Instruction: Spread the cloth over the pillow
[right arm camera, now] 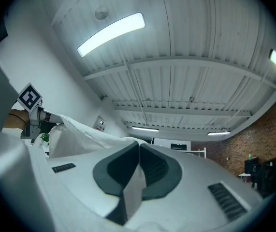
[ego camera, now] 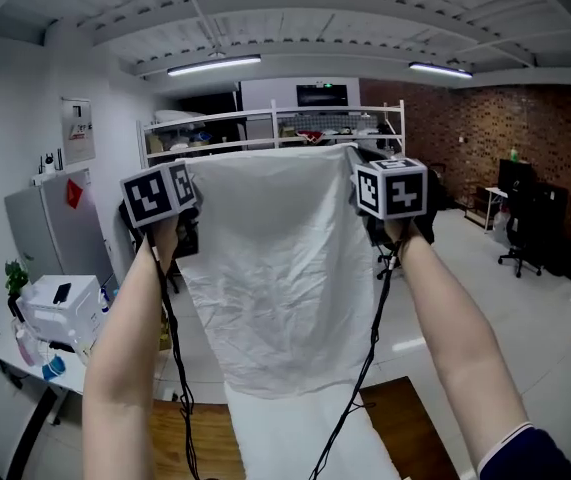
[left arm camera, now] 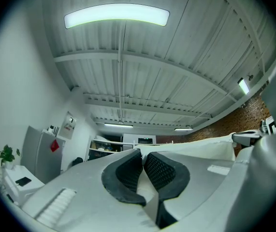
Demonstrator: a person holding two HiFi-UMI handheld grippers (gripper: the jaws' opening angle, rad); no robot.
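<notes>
In the head view both grippers are raised at chest height, and a white cloth (ego camera: 275,278) hangs between them like a sheet. My left gripper (ego camera: 187,196) is shut on its upper left corner and my right gripper (ego camera: 365,186) on the upper right. Below the cloth's lower edge lies a white pillow (ego camera: 300,438). The left gripper view shows the pads (left arm camera: 164,170) pinched together on cloth (left arm camera: 150,197). In the right gripper view cloth (right arm camera: 135,192) is nipped between the closed pads (right arm camera: 152,166), and its top edge (right arm camera: 79,132) runs left to the other gripper's marker cube (right arm camera: 30,98).
A brown wooden table (ego camera: 410,428) bears the pillow. At the left stand a grey fridge (ego camera: 55,228) and a side table with a white box (ego camera: 60,308). A white shelf rack (ego camera: 275,128) is behind the cloth. An office chair (ego camera: 523,238) stands by the brick wall at the right.
</notes>
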